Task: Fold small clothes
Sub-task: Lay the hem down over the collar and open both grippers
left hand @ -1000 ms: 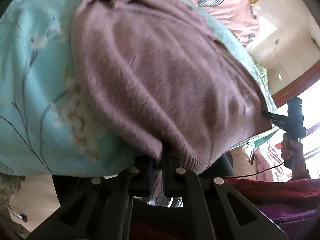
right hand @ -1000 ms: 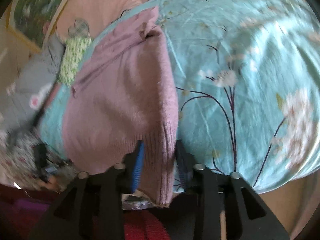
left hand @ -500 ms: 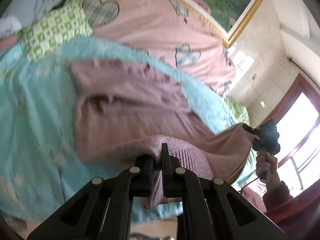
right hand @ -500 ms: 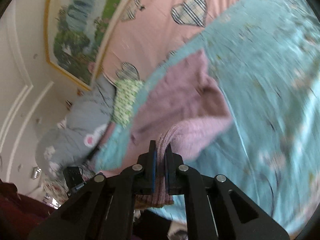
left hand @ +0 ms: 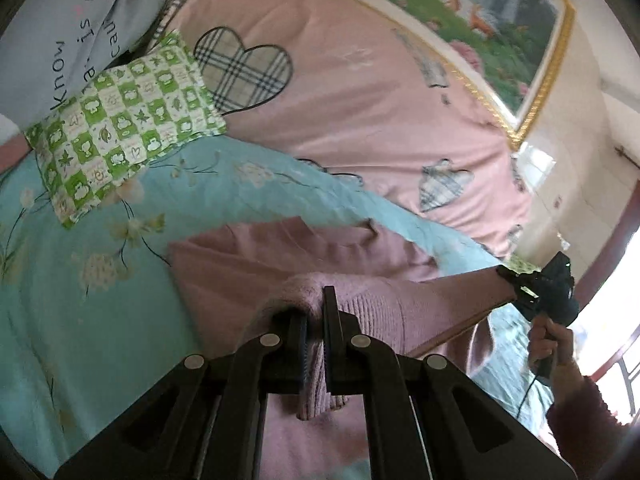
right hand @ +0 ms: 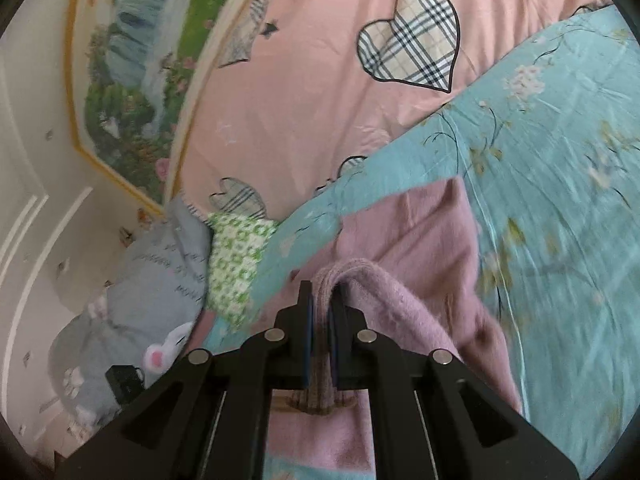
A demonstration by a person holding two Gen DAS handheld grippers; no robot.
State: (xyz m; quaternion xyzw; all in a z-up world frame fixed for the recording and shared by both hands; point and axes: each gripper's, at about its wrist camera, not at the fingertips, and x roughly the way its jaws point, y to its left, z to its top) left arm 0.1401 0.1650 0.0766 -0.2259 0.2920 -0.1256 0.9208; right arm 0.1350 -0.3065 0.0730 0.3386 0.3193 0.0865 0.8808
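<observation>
The left gripper (left hand: pixel 316 320) and right gripper (right hand: pixel 320 316) were each clamped on the ribbed hem of a fuzzy mauve sweater (left hand: pixel 280 256), low in frame, over a smooth turquoise flowered sheet (left hand: pixel 80 300).

Pink bed (left hand: pixel 360 92) carries teal floral sheet (left hand: pixel 80 300) and green-checked pillow (left hand: pixel 120 120)

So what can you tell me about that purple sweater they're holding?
The sweater is a soft, fuzzy mauve knit with a ribbed hem. Its far part lies flat on the blue floral sheet. Its near edge is lifted and doubled over: the left gripper is shut on one ribbed corner and the right gripper on the other, so the hem hangs stretched between them above the bed. Nothing else touches it.
</observation>
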